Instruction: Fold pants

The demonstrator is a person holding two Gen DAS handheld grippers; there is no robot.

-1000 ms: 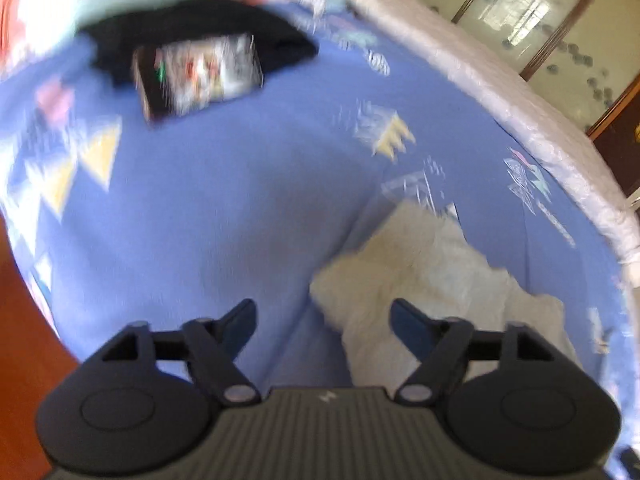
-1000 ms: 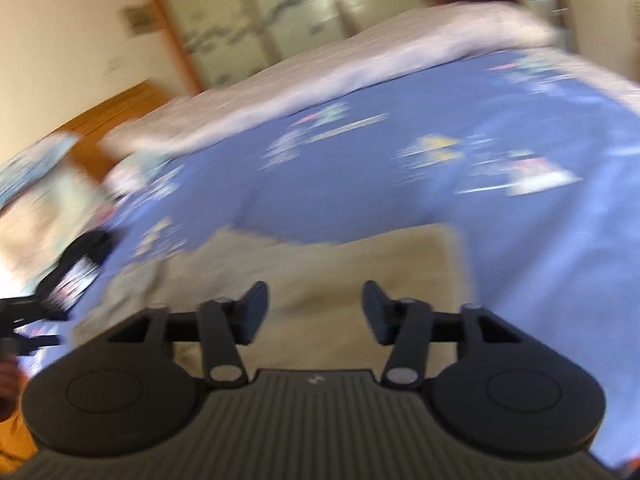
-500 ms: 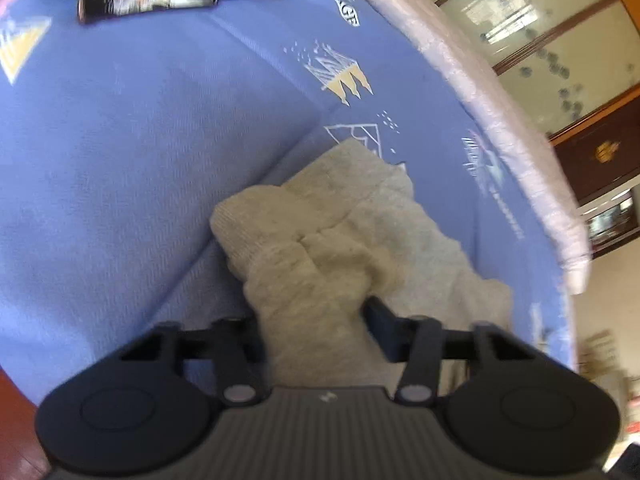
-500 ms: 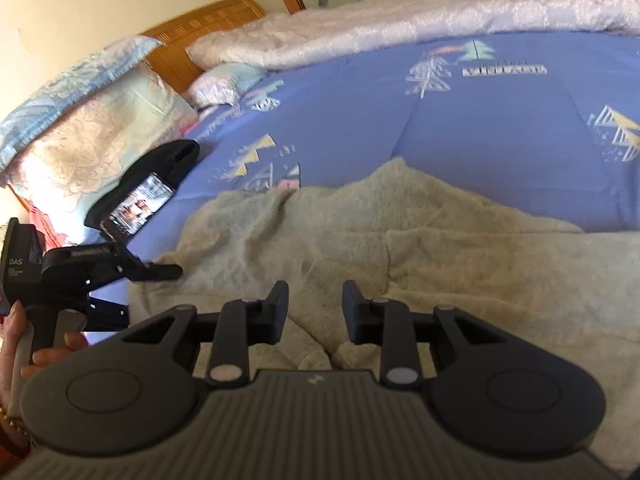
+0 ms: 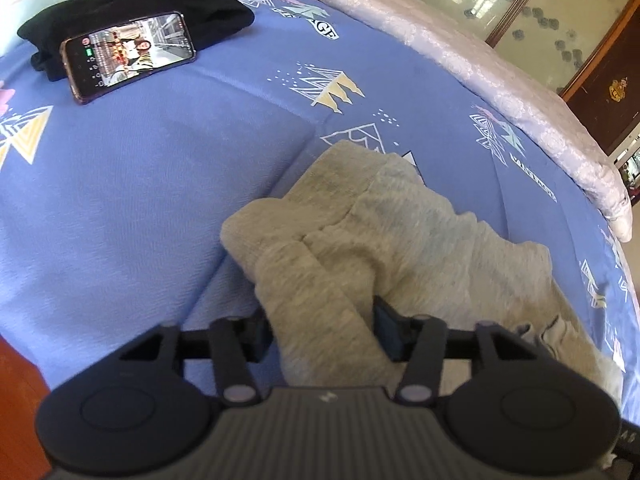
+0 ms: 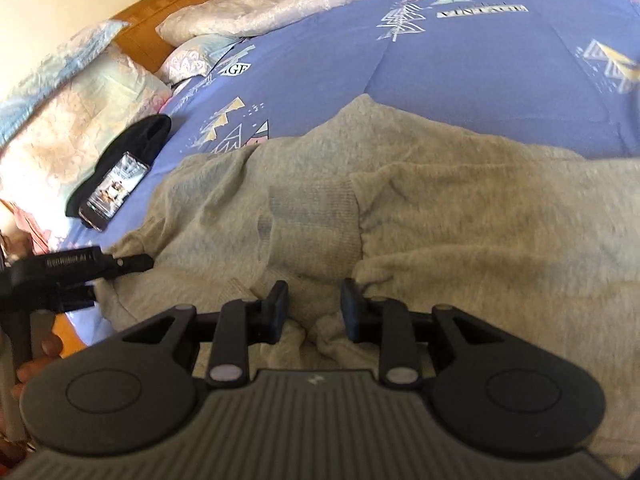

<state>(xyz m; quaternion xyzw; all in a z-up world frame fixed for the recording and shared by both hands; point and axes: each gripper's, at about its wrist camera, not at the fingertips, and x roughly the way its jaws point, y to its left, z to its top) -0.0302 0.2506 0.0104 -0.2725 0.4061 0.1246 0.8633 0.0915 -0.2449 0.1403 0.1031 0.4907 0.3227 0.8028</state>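
Note:
Beige fleece pants (image 5: 400,240) lie crumpled on the blue patterned bed sheet (image 5: 160,184). My left gripper (image 5: 322,320) straddles a bunched fold at the pants' left end, its fingers pressed against the cloth on both sides. In the right wrist view the pants (image 6: 440,208) spread wide, with a ribbed band (image 6: 316,216) in the middle. My right gripper (image 6: 314,308) has a fold of that cloth between its fingers, which stand a little apart. The left gripper also shows in the right wrist view (image 6: 128,262), at the pants' left edge.
A phone (image 5: 128,54) with a lit screen leans on a black folded garment (image 5: 136,8) at the far left. Pillows (image 6: 72,120) and a wooden headboard (image 6: 172,12) lie beyond. A pale quilt (image 5: 480,72) runs along the bed's far side. The wooden floor (image 5: 16,400) shows past the near edge.
Both grippers came down from above the bed onto the pants. The left jaws narrowed around a fold of cloth. The right jaws narrowed over the waistband area.

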